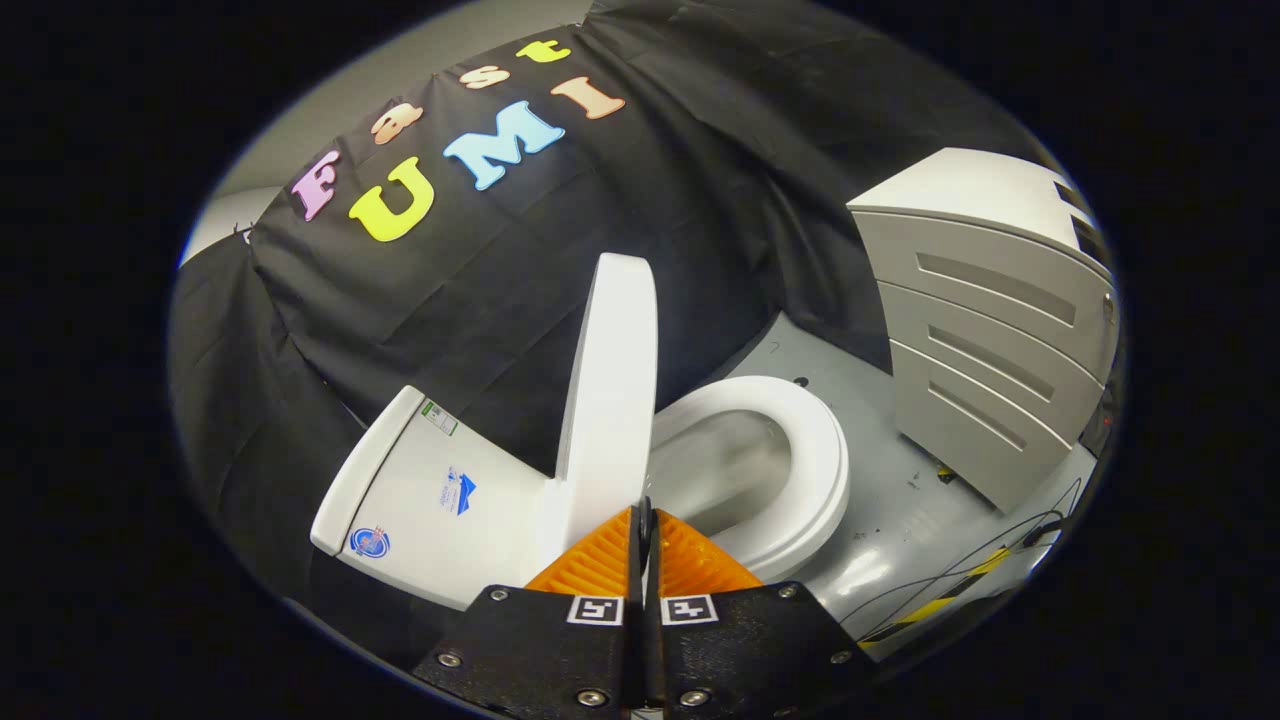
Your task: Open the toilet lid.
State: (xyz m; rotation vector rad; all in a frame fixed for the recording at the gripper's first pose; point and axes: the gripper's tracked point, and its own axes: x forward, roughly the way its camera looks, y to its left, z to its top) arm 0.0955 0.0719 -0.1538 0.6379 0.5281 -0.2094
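The tongs (645, 520) are sitting pressed together, gripping nothing, just below the lid (610, 390), which is standing upright against the tank (440, 500), baring the seat (800, 450). A cabinet (990, 320) is standing beyond on the floor (890, 520).

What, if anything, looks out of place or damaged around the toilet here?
Nothing stands out. The toilet lid stands raised, the seat lies flat on the bowl, and the gripper is shut just short of the lid. Loose cables trail on the floor beside the cabinet.

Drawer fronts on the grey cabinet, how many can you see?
3 recessed drawer fronts, stacked on the grey metal cabinet beyond the white toilet seat: top, middle, bottom. The tongs are shut.
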